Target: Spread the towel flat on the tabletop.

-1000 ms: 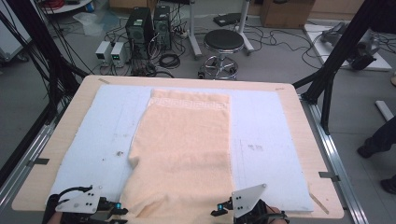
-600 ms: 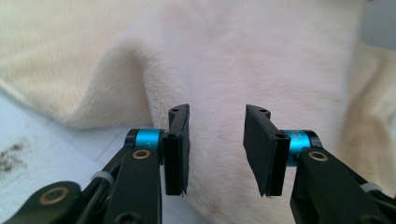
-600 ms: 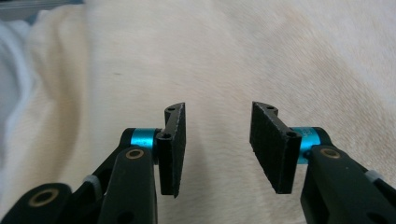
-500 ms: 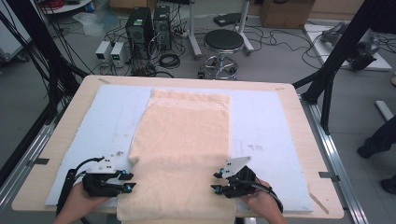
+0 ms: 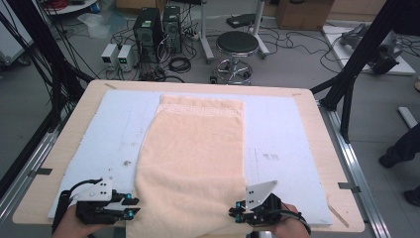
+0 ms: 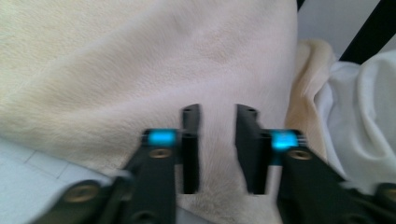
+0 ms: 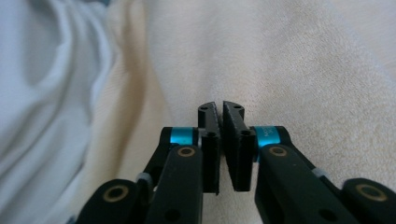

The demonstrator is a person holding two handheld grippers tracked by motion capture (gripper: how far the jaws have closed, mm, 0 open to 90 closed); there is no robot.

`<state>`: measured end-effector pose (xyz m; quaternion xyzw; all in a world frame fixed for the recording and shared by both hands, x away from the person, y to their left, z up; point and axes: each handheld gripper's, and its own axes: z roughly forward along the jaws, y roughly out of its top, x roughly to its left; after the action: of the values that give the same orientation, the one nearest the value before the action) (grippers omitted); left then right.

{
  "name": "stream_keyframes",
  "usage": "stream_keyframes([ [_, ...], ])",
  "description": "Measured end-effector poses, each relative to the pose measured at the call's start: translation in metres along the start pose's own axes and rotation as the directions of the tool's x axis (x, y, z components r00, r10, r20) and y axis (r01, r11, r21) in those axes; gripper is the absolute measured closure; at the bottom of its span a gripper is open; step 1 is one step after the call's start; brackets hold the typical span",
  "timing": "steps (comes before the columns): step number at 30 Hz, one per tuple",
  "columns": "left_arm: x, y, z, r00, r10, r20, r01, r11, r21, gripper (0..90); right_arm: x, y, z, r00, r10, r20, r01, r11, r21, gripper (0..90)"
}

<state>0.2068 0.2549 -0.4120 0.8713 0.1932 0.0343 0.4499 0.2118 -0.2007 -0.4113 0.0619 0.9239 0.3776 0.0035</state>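
While kneeling both hands at near table edge, I'm narrowing my right gripper (image 7: 220,108), jaws just closing, nearly pinched over towel (image 5: 198,163); left gripper (image 6: 218,111) gaping over towel's near-left corner. Towel lying lengthwise on pale blue mat (image 5: 287,134).

A round stool (image 5: 237,43) and computer towers (image 5: 158,27) stand on the cable-strewn grey floor (image 5: 297,54).

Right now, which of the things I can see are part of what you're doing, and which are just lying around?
In use:
towel
left gripper, at the towel's near left edge
right gripper, at its near right edge
pale blue mat under the towel

Just lying about:
stool
computer towers
floor cables
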Motion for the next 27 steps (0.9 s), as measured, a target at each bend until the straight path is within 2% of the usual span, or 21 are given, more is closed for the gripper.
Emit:
stream_keyframes([
  [1, 0.004, -0.001, -0.002, 0.9998, -0.012, -0.018, 0.012, 0.9999, -0.002, 64.9, 0.001, -0.001, -0.001, 0.9997, 0.019, -0.017, -0.019, 1.000, -0.017, 73.4],
  [2, 0.009, -0.001, -0.003, 0.9990, -0.027, -0.037, 0.027, 0.9996, -0.005, 64.2, 0.001, -0.002, -0.002, 0.9997, 0.022, -0.011, -0.022, 0.999, -0.038, 71.3],
  [4, 0.017, -0.002, 0.000, 0.9950, -0.060, -0.081, 0.059, 0.9982, -0.007, 63.8, -0.002, -0.002, -0.006, 0.9982, 0.041, 0.045, -0.037, 0.997, -0.069, 63.6],
  [5, 0.021, -0.001, 0.002, 0.9930, -0.071, -0.094, 0.070, 0.9975, -0.008, 63.7, -0.007, -0.001, -0.007, 0.9950, 0.051, 0.086, -0.043, 0.995, -0.086, 62.8],
  [7, 0.027, 0.000, 0.008, 0.9932, -0.080, -0.084, 0.080, 0.9968, -0.004, 60.1, -0.017, 0.000, -0.007, 0.9862, 0.070, 0.150, -0.056, 0.994, -0.094, 60.2],
  [8, 0.029, 0.001, 0.012, 0.9942, -0.074, -0.079, 0.075, 0.9971, 0.013, 58.7, -0.022, 0.000, -0.005, 0.9806, 0.074, 0.181, -0.061, 0.995, -0.079, 59.6],
  [10, 0.029, 0.002, 0.020, 0.9962, -0.068, -0.054, 0.070, 0.9965, 0.044, 57.6, -0.034, -0.001, 0.002, 0.9773, 0.071, 0.200, -0.062, 0.997, -0.047, 58.7],
  [12, 0.028, 0.001, 0.025, 0.9983, -0.051, -0.029, 0.053, 0.9952, 0.082, 57.7, -0.040, -0.004, 0.011, 0.9824, 0.077, 0.170, -0.075, 0.997, -0.022, 59.6],
  [14, 0.027, -0.002, 0.030, 0.9992, -0.036, -0.018, 0.038, 0.9924, 0.117, 60.7, -0.038, -0.006, 0.019, 0.9864, 0.054, 0.156, -0.058, 0.998, 0.021, 62.4],
  [15, 0.025, -0.004, 0.032, 0.9992, -0.026, -0.030, 0.030, 0.9936, 0.109, 63.4, -0.036, -0.006, 0.022, 0.9878, 0.047, 0.148, -0.053, 0.998, 0.040, 66.7],
  [16, 0.024, -0.005, 0.031, 0.9987, -0.012, -0.049, 0.017, 0.9943, 0.105, 67.1, -0.034, -0.007, 0.023, 0.9891, 0.048, 0.140, -0.052, 0.998, 0.027, 73.2],
  [18, 0.025, -0.005, 0.030, 0.9979, -0.036, -0.054, 0.041, 0.9940, 0.101, 78.2, -0.034, -0.009, 0.022, 0.9900, 0.074, 0.120, -0.077, 0.997, 0.020, 83.2],
  [19, 0.025, -0.005, 0.030, 0.9982, -0.030, -0.053, 0.035, 0.9936, 0.108, 83.1, -0.033, -0.009, 0.022, 0.9909, 0.077, 0.110, -0.079, 0.997, 0.014, 86.1],
  [21, 0.022, -0.006, 0.028, 0.9984, -0.010, -0.055, 0.016, 0.9937, 0.111, 86.5, -0.029, -0.009, 0.022, 0.9922, 0.066, 0.106, -0.068, 0.997, 0.021, 87.0],
  [25, 0.015, -0.008, 0.023, 0.9996, -0.002, -0.027, 0.005, 0.9937, 0.112, 87.0, -0.019, -0.010, 0.016, 0.9957, 0.059, 0.071, -0.061, 0.998, 0.015, 85.1],
  [27, 0.014, -0.009, 0.021, 0.9998, -0.007, -0.021, 0.009, 0.9944, 0.105, 86.5, -0.016, -0.012, 0.012, 0.9958, 0.079, 0.046, -0.079, 0.997, -0.007, 73.3],
])
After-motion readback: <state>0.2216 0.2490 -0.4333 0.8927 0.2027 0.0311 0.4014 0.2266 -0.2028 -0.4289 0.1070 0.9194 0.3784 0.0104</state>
